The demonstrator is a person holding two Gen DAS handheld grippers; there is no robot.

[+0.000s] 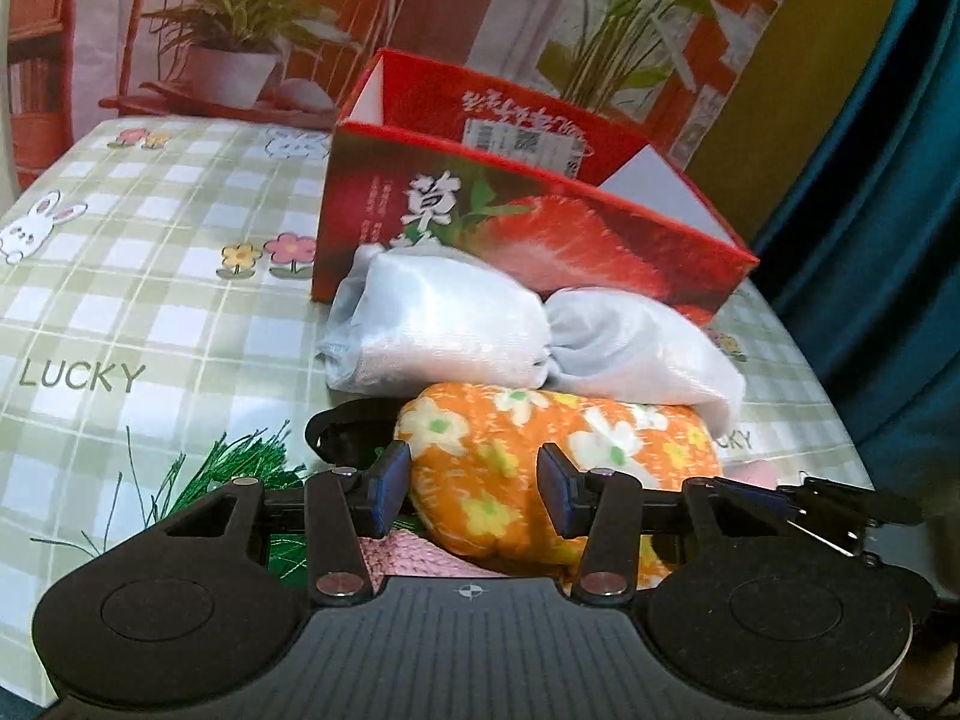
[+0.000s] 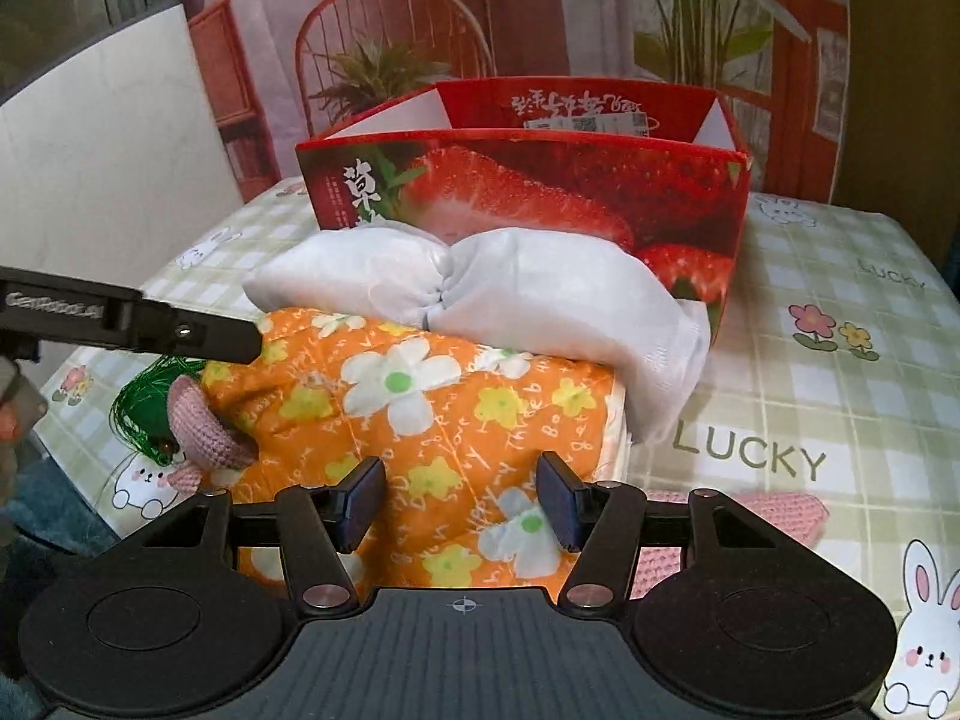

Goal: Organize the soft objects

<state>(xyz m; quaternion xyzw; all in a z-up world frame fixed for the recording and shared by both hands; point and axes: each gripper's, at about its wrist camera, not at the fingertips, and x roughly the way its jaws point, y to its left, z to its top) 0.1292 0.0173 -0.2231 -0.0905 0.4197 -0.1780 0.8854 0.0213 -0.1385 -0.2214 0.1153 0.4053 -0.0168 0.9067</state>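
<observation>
Orange floral cushion (image 2: 420, 414) lies nearest, before the strawberry box (image 2: 528, 192), pinched by both the left hand-held gripper (image 1: 474, 489) and right hand-held gripper (image 2: 462, 501). Lift it evenly, I'd judge, so the white bundle (image 2: 480, 288) between cushion and box slides clear. Desk (image 2: 840, 396) cloth reads "LUCKY".

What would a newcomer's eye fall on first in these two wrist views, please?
Most likely the orange flowered cushion, lying nearest with both grippers over it: the left gripper and the right gripper each have fabric between their pads. Just behind it lies a white cloth bundle, pinched in the middle, against the red strawberry box standing open on the checked tablecloth.
</observation>
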